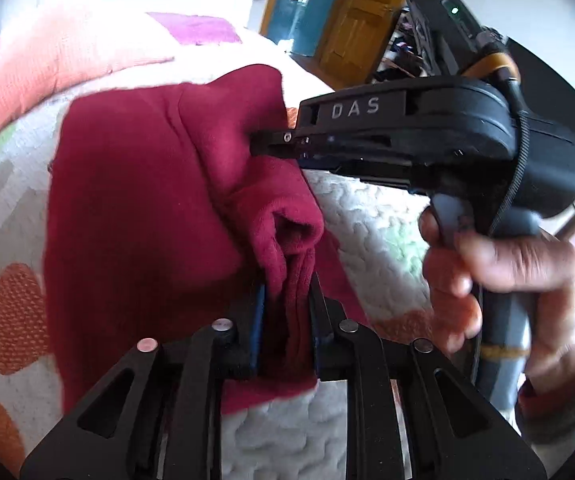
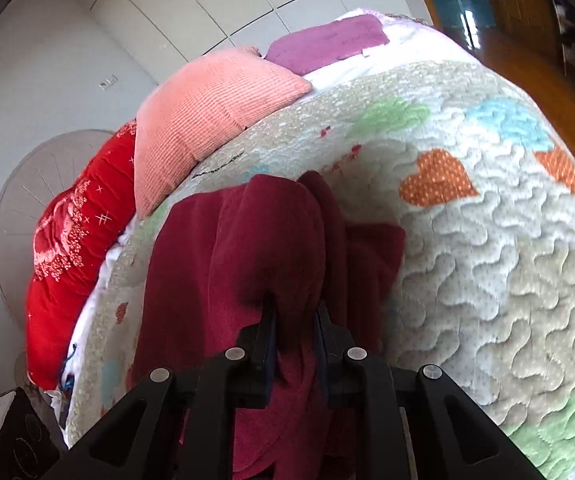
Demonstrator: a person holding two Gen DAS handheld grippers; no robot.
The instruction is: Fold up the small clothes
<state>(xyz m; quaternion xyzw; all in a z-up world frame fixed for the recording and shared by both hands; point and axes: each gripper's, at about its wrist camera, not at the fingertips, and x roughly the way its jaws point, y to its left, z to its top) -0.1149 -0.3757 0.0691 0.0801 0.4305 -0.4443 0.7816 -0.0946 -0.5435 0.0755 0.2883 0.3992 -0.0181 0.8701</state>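
Nearest the lens in the left wrist view, the left gripper (image 1: 285,300) is seen at bottom centre, its jaws closed on a bunched fold of the dark red garment (image 1: 139,208). The garment is spread across the left and middle of the frame, on the quilt (image 1: 371,232). To the right, the right gripper (image 1: 263,144) is seen from the side, its tip buried in the garment's upper fold, and it is held by a hand (image 1: 499,280) at lower right. A pink pillow (image 1: 59,64) is glimpsed at upper left.

In the right wrist view, a red cushion (image 2: 71,264) is shown at far left, the pink pillow (image 2: 211,120) beside it. At bottom centre, the garment (image 2: 247,240) is clamped between the right gripper's (image 2: 295,320) jaws and draped over them. The quilt (image 2: 487,260) fills the right.
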